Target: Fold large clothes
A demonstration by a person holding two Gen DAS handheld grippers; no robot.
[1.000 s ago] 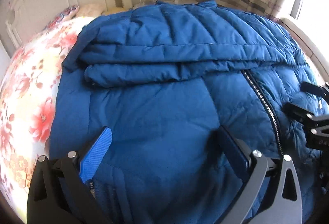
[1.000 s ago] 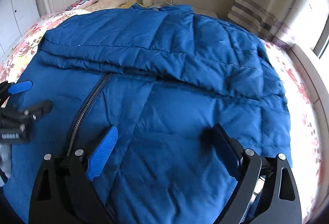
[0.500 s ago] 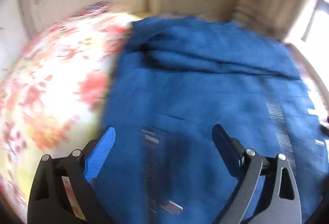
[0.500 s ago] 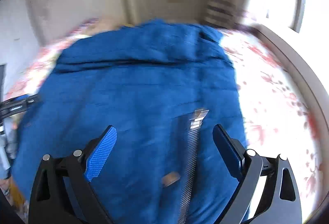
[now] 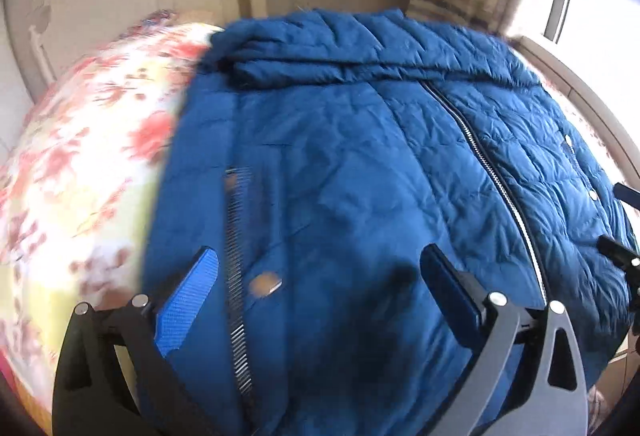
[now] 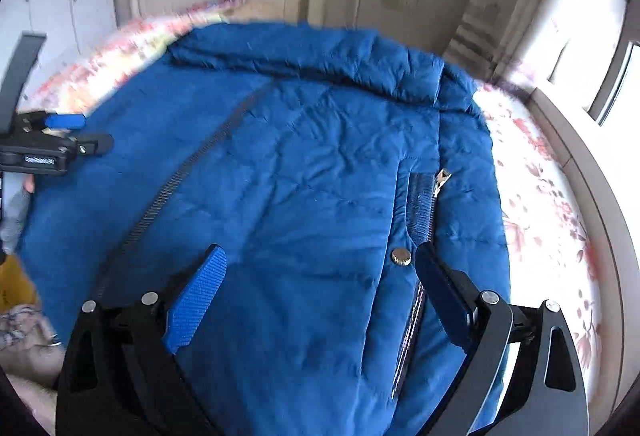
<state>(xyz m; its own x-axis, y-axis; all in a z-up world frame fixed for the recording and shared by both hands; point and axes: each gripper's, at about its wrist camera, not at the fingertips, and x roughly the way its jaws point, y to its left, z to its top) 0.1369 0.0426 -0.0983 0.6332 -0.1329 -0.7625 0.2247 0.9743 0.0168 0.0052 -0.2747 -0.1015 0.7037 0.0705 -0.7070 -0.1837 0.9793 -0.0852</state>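
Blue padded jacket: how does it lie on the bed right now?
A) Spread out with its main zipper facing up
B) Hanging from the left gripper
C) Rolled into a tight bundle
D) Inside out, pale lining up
A: the blue padded jacket lies spread over the floral bedspread, its main zipper running visibly up the front.

Both tools (image 5: pixel 320 276) (image 6: pixel 320 276) have spread apart toward the jacket's (image 5: pixel 360 176) sides.

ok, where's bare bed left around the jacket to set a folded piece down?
Two floral strips of bedspread: one between the blue jacket and the headboard side, one between the jacket's far edge and the window ledge. The middle is all jacket.
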